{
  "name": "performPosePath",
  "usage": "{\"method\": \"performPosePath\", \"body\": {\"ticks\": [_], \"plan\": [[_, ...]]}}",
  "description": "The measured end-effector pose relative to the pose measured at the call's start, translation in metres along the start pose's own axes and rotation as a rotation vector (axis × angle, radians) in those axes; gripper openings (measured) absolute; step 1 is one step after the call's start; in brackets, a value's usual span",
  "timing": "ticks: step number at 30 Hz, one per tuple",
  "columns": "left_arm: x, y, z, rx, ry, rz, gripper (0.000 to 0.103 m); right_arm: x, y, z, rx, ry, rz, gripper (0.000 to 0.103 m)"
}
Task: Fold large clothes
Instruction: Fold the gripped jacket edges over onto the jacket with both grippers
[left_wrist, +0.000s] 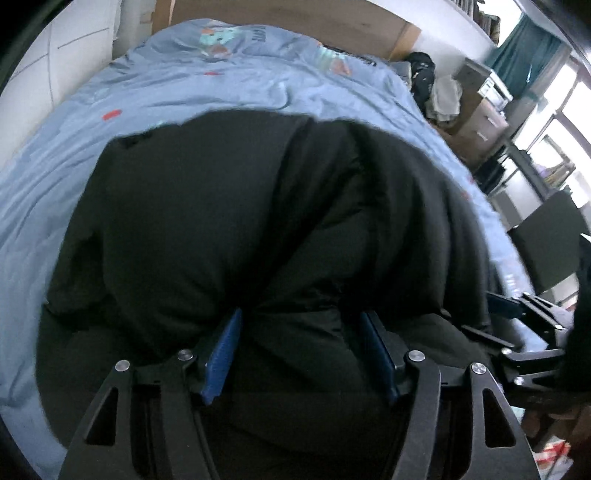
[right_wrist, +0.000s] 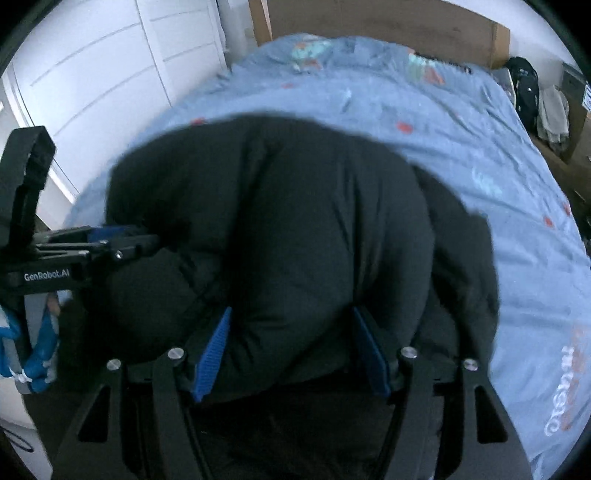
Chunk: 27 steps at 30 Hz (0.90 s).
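Note:
A large black padded jacket (left_wrist: 229, 206) lies bunched on the light blue bed cover (left_wrist: 155, 92); it also shows in the right wrist view (right_wrist: 295, 221). My left gripper (left_wrist: 301, 317) has its blue-padded jaws spread wide, with a thick fold of the jacket bulging between them. My right gripper (right_wrist: 291, 314) stands the same way, jaws wide around a puffy fold. The left gripper also shows at the left edge of the right wrist view (right_wrist: 110, 240), against the jacket's side. The right gripper shows at the right edge of the left wrist view (left_wrist: 517, 306).
The bed cover (right_wrist: 461, 155) spreads beyond the jacket. A wooden headboard (right_wrist: 388, 22) stands at the far end. White wardrobe doors (right_wrist: 99, 74) are on the left. Boxes, a black bag (left_wrist: 421, 70) and shelves stand to the right of the bed.

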<state>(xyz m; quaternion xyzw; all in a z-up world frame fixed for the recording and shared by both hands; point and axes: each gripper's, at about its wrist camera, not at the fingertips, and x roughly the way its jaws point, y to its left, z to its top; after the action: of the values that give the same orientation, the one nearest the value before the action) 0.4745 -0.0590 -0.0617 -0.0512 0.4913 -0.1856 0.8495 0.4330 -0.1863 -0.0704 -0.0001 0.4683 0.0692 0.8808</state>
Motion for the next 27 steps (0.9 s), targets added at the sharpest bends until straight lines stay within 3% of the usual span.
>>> {"method": "performPosePath", "body": {"ticks": [4, 8, 12, 15, 20, 23, 27], "plan": [[0.025, -0.003, -0.014, 0.04, -0.035, 0.073, 0.065, 0.027, -0.001, -0.012, 0.015, 0.009, -0.013, 0.065], [0.038, 0.0, -0.019, 0.037, -0.035, 0.092, 0.065, 0.048, 0.001, -0.021, -0.004, 0.018, -0.042, 0.065], [0.018, -0.006, -0.012, 0.054, -0.015, 0.092, 0.065, 0.04, 0.003, -0.018, -0.001, 0.044, -0.053, 0.065], [-0.011, -0.007, -0.002, 0.066, -0.037, 0.081, 0.065, 0.017, 0.006, -0.007, -0.015, 0.059, -0.046, 0.065], [-0.045, -0.007, 0.033, 0.108, -0.134, 0.104, 0.068, -0.041, 0.019, 0.02, -0.077, -0.042, -0.013, 0.065], [-0.04, -0.01, 0.058, 0.122, -0.158, 0.117, 0.07, -0.05, 0.021, 0.048, -0.082, -0.1, -0.017, 0.065], [-0.009, -0.007, 0.075, 0.121, -0.143, 0.148, 0.07, -0.024, 0.019, 0.082, -0.09, -0.127, -0.075, 0.065]]}}
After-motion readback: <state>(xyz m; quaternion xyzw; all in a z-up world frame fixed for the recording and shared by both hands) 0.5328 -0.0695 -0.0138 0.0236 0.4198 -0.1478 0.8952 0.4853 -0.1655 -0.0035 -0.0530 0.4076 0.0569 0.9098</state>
